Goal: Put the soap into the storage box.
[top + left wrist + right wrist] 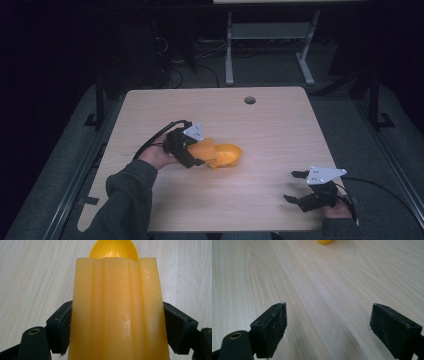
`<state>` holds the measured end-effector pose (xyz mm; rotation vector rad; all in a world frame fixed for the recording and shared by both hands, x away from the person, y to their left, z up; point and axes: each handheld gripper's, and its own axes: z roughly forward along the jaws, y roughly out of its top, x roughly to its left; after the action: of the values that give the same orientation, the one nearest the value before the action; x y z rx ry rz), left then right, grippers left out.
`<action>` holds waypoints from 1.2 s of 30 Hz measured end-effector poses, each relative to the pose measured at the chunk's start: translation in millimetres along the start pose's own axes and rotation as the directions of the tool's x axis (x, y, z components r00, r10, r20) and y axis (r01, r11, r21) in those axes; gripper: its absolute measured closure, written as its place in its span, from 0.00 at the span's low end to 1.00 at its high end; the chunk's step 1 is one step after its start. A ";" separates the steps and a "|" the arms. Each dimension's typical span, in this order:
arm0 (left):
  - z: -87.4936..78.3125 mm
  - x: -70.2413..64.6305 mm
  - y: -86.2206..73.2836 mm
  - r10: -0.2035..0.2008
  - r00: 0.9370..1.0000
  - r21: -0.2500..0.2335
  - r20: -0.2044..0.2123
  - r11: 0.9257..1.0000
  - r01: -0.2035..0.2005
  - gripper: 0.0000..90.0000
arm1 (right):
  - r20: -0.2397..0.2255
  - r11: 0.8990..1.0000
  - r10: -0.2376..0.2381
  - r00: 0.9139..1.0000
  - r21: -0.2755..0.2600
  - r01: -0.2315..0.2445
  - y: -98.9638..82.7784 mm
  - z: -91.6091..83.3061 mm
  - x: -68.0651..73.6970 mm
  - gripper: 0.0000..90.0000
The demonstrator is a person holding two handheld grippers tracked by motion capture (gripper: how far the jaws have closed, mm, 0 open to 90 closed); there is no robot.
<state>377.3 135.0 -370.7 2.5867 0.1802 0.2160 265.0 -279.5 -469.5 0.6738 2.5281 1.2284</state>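
Observation:
My left gripper (pixel 196 161) is shut on a pale orange ribbed cup (pixel 204 149), which it holds tilted over a yellow bowl (pixel 227 155) at the middle of the wooden table (pixel 270 125). In the left gripper view the ribbed cup (pixel 116 310) sits squeezed between both black jaws, with the yellow bowl (pixel 113 250) just beyond its far end. My right gripper (pixel 295 186) stands open near the table's front right, nothing between its jaws. The right gripper view has its fingertips (pixel 278 322) spread wide over bare wood, and the yellow bowl (pixel 325 242) shows at the top edge.
A round cable hole (pixel 249 100) lies near the table's far edge. Beyond the table stands a white desk frame (pixel 270 45) on the dark floor, with cables. Metal rails run along both sides of the table.

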 end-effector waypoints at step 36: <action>23.1 10.0 34.8 0.048 0.997 -0.021 0.058 0.999 -0.046 0.23 | 0.005 1.000 0.002 1.000 -0.019 -0.002 -1.2 -2.3 -2.4 0.15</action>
<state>394.4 95.7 -371.0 2.5759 0.0957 0.1581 265.7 -282.8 -469.0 0.6748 2.5087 1.2483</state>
